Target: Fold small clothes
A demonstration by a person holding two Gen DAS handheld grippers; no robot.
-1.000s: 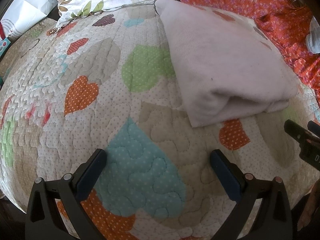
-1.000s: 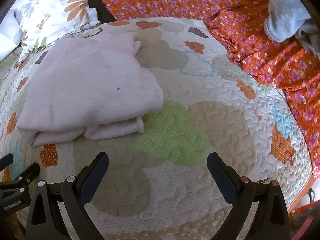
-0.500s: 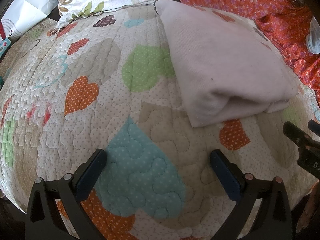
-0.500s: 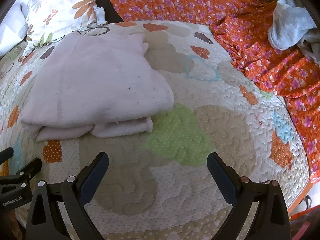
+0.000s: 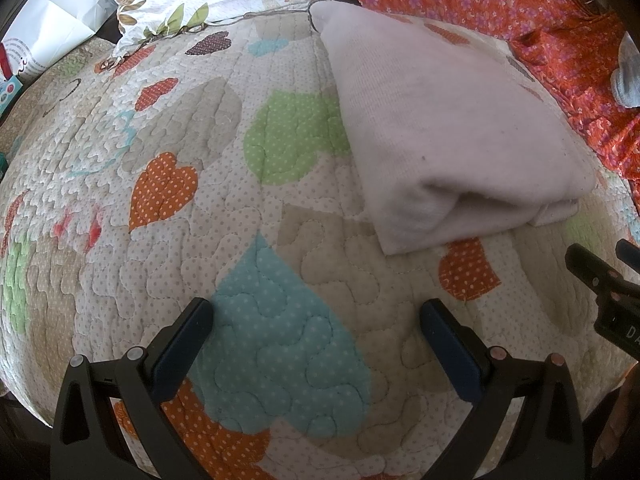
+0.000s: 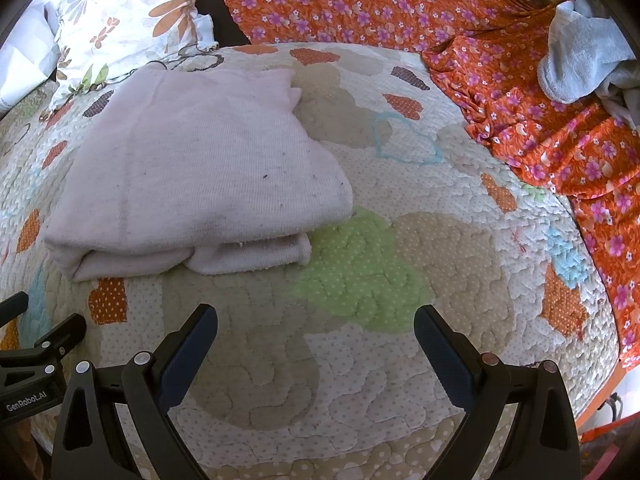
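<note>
The folded pale pink knitted cloth [image 6: 200, 168] lies ahead-left of the right gripper [image 6: 316, 340]; both it and the left gripper [image 5: 316, 332] are released, empty. It looks soft, light; best taken at its thick near edge

The left gripper [image 5: 316, 322] fills the bottom of its own wrist view, its two dark-padded fingers [image 5: 182, 346] spread wide apart and holding nothing. The right gripper [image 6: 316, 330] sits in the same pose at the bottom of the right wrist view, its fingers [image 6: 444, 350] likewise parted and empty. Each tool shows in the other's frame: part of the right one at the right edge of the left view, part of the left one at the lower left edge of the right view. They lie side by side, apart.
</note>
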